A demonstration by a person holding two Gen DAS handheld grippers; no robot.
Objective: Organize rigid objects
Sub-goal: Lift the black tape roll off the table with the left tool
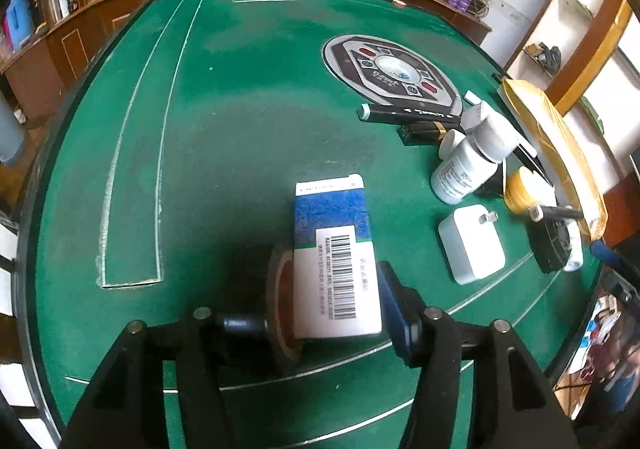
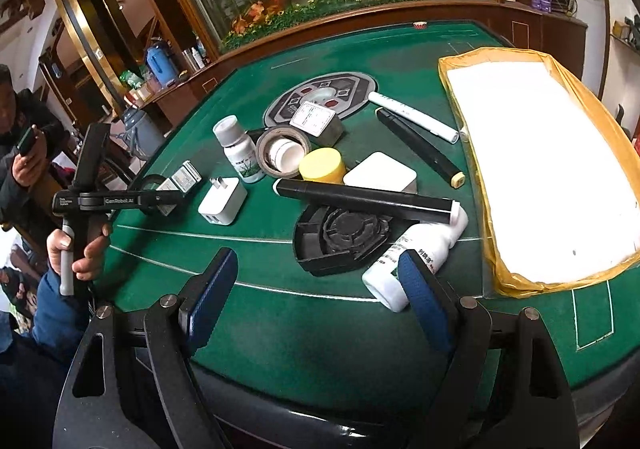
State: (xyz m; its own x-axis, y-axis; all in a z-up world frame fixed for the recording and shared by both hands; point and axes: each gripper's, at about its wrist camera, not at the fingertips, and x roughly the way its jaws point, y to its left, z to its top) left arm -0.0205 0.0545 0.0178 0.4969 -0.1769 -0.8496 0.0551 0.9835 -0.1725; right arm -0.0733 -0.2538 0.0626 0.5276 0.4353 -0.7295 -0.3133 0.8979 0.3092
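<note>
L tongs (image 1: 338, 313) clamped on blue-white barcoded cardboard box (image 1: 334, 249) – light, crushable, grip flat sides w/ care; R tongs (image 2: 316, 297) apart.

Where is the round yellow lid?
In the right wrist view, the round yellow lid sits mid-table on the green felt table, between the grey tape roll and the white square charger block.

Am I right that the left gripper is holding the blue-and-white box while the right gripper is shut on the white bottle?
Not quite. The left gripper does hold the blue-and-white box, but the right wrist view shows the right gripper open, with the white bottle lying outside its fingers.
</note>
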